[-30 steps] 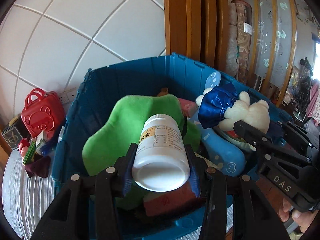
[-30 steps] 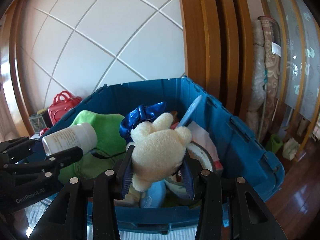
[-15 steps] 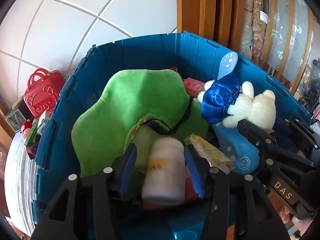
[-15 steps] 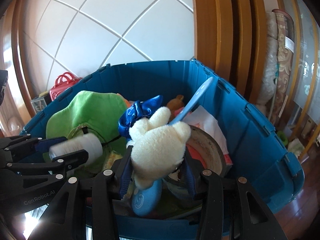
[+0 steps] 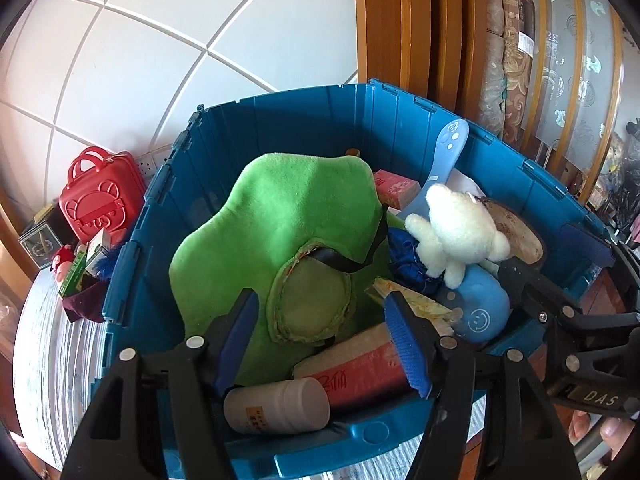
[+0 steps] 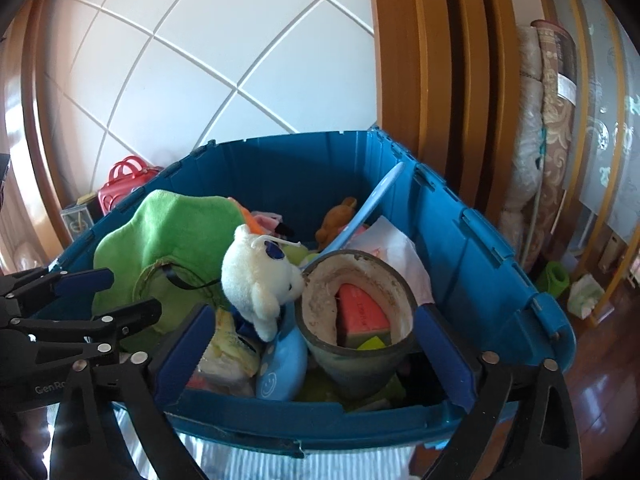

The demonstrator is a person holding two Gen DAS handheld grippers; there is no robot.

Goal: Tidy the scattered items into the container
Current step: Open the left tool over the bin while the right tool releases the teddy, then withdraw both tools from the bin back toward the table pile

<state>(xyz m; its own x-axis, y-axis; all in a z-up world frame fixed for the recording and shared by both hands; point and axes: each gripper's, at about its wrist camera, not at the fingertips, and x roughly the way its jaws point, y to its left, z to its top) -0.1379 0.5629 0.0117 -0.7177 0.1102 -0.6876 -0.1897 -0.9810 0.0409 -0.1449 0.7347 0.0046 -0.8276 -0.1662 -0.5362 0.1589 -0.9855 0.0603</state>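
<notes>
In the left wrist view, the left gripper (image 5: 320, 332) is seen with its jaws spread and nothing between them; they have just been opening. The white bottle (image 5: 277, 405) has been released into the blue container (image 5: 280, 120) and lies on its side at the near wall, below and just nearer than the pads, its long axis running left to right. The green plush (image 5: 288, 224) fills the left half.

In the right wrist view, the right gripper (image 6: 312, 356) is shown spread wide, its jaws having just been opening, and empty. The white bear (image 6: 256, 276) rests just beyond it, leaning against the round tin (image 6: 356, 344). Both items are judged delivered; withdrawal is likely called for next.
</notes>
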